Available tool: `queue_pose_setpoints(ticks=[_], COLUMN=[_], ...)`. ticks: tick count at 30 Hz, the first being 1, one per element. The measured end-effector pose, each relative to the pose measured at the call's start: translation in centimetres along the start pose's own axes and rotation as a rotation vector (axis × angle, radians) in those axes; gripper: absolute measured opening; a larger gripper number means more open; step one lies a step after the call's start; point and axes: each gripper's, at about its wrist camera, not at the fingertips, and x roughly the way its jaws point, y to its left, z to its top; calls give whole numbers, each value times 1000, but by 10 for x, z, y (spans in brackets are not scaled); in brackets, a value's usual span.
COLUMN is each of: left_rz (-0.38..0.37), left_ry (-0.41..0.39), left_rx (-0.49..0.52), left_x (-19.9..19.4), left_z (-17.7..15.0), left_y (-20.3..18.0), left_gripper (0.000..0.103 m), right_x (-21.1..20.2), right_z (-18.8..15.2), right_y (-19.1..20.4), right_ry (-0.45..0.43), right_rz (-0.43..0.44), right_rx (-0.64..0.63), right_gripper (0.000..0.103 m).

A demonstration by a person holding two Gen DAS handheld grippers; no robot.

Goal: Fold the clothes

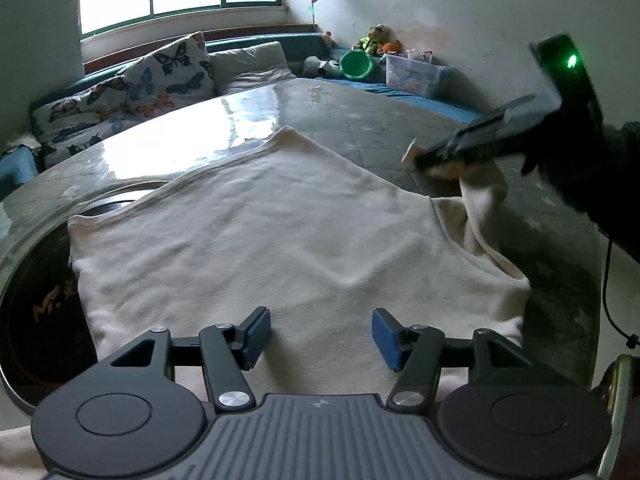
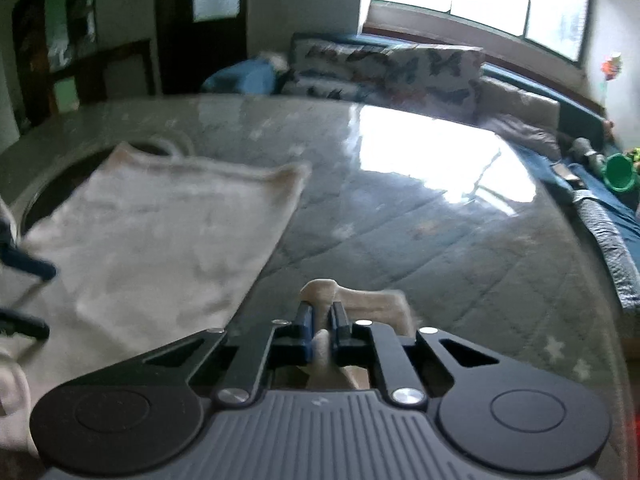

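While the cream garment [image 1: 280, 240] lies spread flat on the glossy counter [image 1: 360, 120], my left hand-held gripper [image 1: 320, 334] hangs over its near edge, released, its blue pads [image 1: 260, 332] apart with only cloth beneath them. My right hand-held gripper [image 2: 320, 320] is clenched on a bunched corner of the garment [image 2: 352, 296], lifted off the counter at the garment's right side.

My left gripper [image 1: 321, 336] hangs tilted downward, its blue pads [image 1: 385, 338] standing apart with nothing pinched between them. My right gripper [image 2: 321, 318] also points downward, pads [image 2: 305, 322] clamped together on a fold of cream cloth [image 2: 336, 292].
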Motion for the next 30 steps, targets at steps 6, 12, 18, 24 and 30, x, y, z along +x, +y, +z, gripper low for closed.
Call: queue_pose_setpoints(ticks=[6, 12, 18, 24, 30], left_rz=[-6, -14, -18, -12, -10], left_ry=[-2, -8, -4, 2, -1], left_rx=[6, 24, 41, 57, 58], left_x=[1, 3, 5, 7, 5], left_z=[-1, -3, -3, -2, -4], left_y=[0, -2, -2, -4, -4], left_gripper=[63, 68, 69, 71, 71], right_x=[-81, -138, -112, -92, -46], right_z=[7, -35, -76, -51, -55], right_y=[-46, -86, -109, -100, -122], right_ry=[-189, -216, -56, -69, 33], right_rz=[-89, -240, -307, -235, -174], right_rx=[113, 254, 312, 301, 389], right_gripper=[6, 9, 20, 42, 41])
